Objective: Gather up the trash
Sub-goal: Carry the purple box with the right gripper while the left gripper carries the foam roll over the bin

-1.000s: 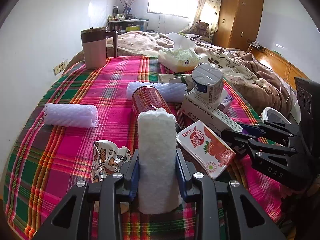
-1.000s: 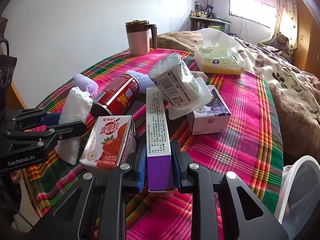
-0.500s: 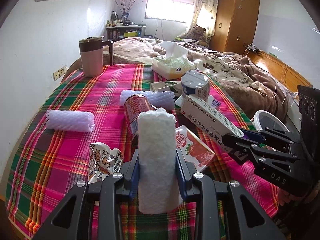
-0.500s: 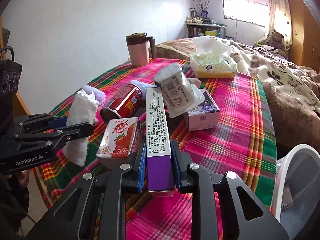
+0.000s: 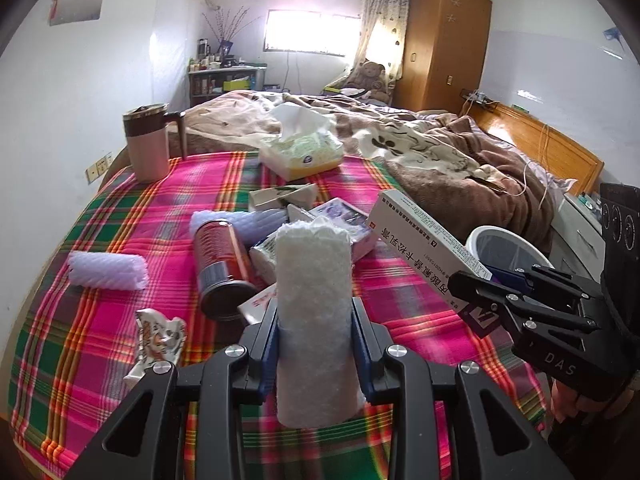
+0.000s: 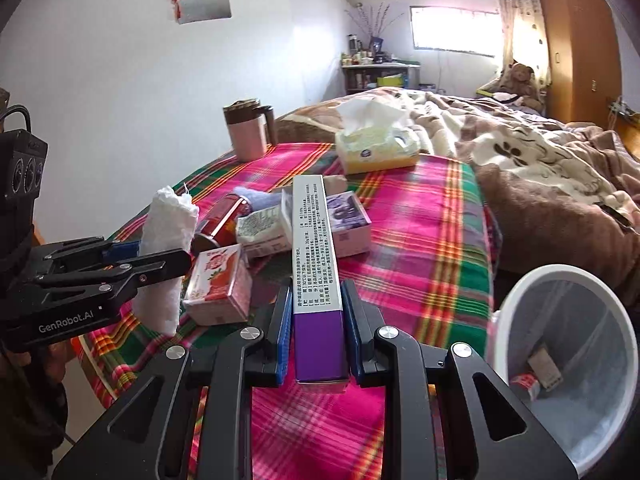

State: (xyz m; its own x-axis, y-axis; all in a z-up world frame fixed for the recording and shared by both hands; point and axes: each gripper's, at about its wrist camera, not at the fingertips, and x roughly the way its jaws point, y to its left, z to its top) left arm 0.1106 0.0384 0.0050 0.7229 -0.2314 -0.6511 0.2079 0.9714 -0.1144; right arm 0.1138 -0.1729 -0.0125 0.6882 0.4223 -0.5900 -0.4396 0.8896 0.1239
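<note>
My left gripper (image 5: 316, 344) is shut on a white foam roll (image 5: 314, 304), held upright above the plaid table (image 5: 120, 216); the same roll (image 6: 166, 256) shows at the left of the right wrist view. My right gripper (image 6: 316, 324) is shut on a long white-and-purple carton (image 6: 316, 256), seen lifted at the right in the left wrist view (image 5: 424, 240). A white bin (image 6: 568, 364) stands low at the right, beside the table, with some trash inside. On the table lie a red can (image 5: 220, 264), a strawberry drink carton (image 6: 218, 284) and a crumpled wrapper (image 5: 158, 336).
A pink mug (image 5: 148, 144) and a tissue box (image 5: 300, 152) stand at the table's far side. Two lilac foam sleeves (image 5: 106, 270) and small boxes (image 6: 346, 224) lie among the litter. A bed with brown blankets (image 5: 460, 160) is to the right.
Both grippers have risen and drawn back from the pile with their items held. The long carton has lifted off the heap, and the bin shows larger in the right wrist view.
</note>
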